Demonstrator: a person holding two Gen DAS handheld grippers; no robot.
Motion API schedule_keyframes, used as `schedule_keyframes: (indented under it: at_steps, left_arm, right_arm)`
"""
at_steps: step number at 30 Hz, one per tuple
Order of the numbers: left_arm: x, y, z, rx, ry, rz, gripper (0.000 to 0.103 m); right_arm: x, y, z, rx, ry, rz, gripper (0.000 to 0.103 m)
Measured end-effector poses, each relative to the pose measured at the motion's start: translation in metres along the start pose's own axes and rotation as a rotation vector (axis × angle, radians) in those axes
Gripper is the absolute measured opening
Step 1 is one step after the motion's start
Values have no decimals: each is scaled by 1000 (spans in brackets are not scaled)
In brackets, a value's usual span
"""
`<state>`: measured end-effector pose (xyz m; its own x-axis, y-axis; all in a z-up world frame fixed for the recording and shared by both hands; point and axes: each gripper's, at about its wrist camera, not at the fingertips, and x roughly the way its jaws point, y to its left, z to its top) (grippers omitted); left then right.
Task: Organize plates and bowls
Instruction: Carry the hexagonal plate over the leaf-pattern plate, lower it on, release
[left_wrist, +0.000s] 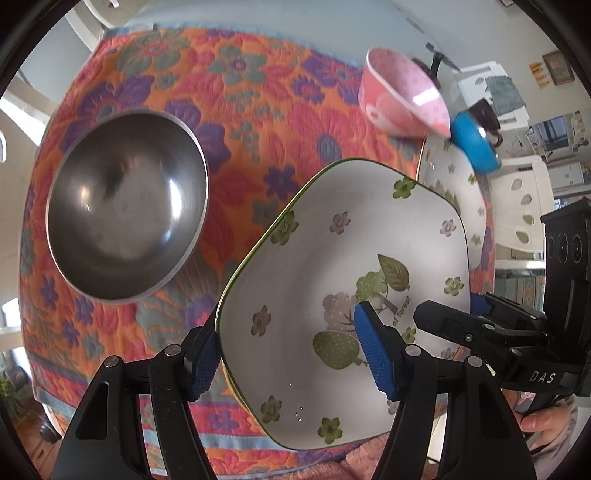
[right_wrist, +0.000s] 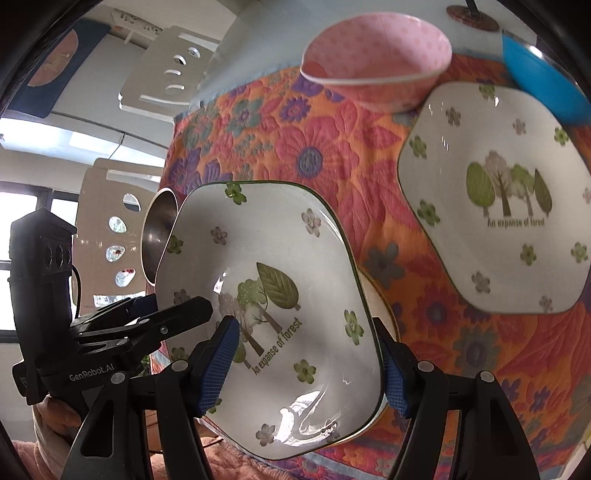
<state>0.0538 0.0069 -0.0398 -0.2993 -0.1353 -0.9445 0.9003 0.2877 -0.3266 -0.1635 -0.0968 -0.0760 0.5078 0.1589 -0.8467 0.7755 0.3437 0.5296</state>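
A white square deep plate with green flowers and a tree print hangs tilted over the floral tablecloth, held from both sides. My left gripper is shut on its left wall, one blue pad inside and one outside the rim. My right gripper is shut on the opposite wall in the same way. A cream rim shows under the plate's right edge. Each gripper appears in the other's view at the plate's side. A second matching plate lies flat on the cloth.
A steel bowl sits on the cloth left of the held plate. A pink bowl and a blue bowl stand by the flat plate's far side. White chairs surround the table.
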Motion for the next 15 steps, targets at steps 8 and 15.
schedule_keyframes:
  at_steps: [8,15]
  left_arm:
    - [11,2,-10,0,50,11,65]
    - [19,1,-13,9,80,24,65]
  right_arm:
    - [15,-8,-11,28,45,-8,69]
    - [28,-10,-12,48,86,-23,69]
